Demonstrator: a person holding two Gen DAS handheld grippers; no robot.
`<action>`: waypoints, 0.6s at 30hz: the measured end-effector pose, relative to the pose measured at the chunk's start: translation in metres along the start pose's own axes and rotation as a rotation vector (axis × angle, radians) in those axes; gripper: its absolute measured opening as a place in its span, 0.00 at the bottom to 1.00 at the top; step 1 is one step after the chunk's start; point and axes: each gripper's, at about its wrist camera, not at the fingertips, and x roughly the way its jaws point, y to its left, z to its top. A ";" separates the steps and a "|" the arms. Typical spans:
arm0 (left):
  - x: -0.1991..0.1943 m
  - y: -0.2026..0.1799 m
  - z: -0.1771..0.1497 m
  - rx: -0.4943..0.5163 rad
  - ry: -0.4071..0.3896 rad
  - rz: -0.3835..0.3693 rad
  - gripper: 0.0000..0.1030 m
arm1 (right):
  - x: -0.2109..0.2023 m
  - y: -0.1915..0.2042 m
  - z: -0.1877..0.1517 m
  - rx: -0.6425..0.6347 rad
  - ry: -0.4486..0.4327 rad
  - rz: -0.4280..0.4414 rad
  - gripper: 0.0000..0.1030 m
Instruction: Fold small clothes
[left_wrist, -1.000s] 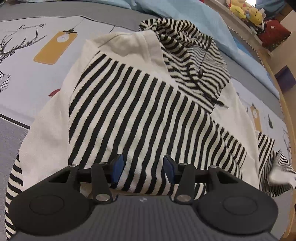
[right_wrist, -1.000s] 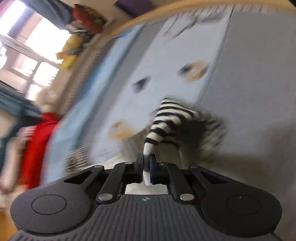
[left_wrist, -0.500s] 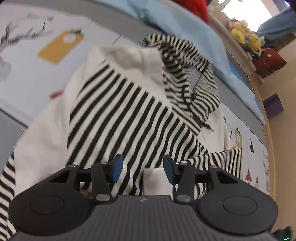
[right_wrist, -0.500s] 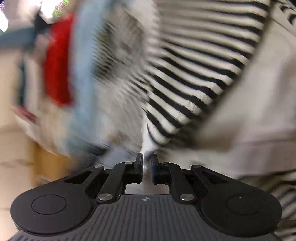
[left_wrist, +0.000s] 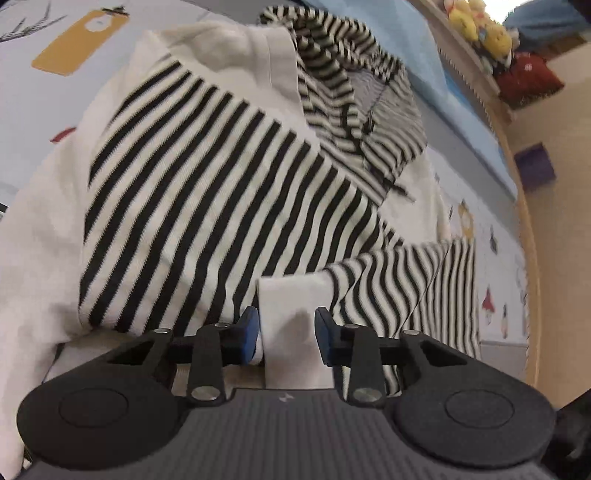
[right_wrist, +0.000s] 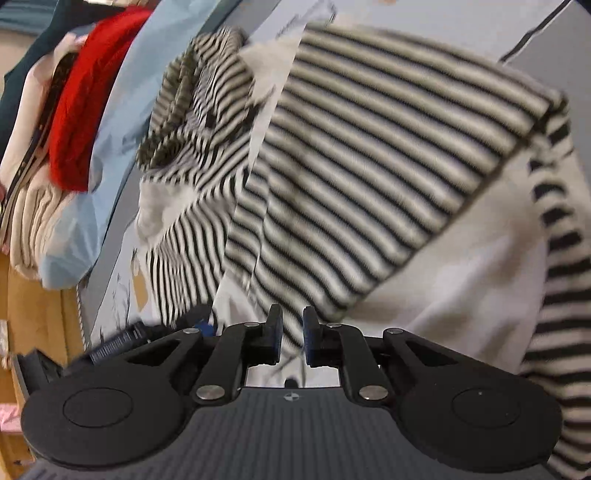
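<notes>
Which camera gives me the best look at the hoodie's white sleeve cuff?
The left wrist view. The white sleeve cuff lies sharp and central between the closing left gripper pads, on the striped hoodie. The right wrist view is motion-blurred: it shows the hoodie, but I cannot pick the cuff out there.

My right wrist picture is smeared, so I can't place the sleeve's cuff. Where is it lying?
Observer: The white cuff lies on the hoodie, between the fingers of the left gripper, whose jaws are closing.
Operator: Do the pads press it yet?
Observer: Apparently not: the cuff looks flat and unpinched.
Operator: And the sleeve itself?
Observer: The striped sleeve runs from the cuff toward the right of the left wrist view, laid across the hoodie's lower part.
</notes>
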 end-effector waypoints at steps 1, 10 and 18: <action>0.004 0.000 -0.002 0.008 0.016 0.009 0.36 | 0.002 -0.001 0.005 0.001 -0.013 -0.007 0.12; 0.017 -0.019 -0.012 0.143 0.010 0.064 0.09 | -0.025 -0.019 0.037 0.052 -0.198 -0.079 0.12; -0.055 -0.027 0.007 0.233 -0.346 0.261 0.06 | -0.053 -0.028 0.051 0.093 -0.412 -0.131 0.12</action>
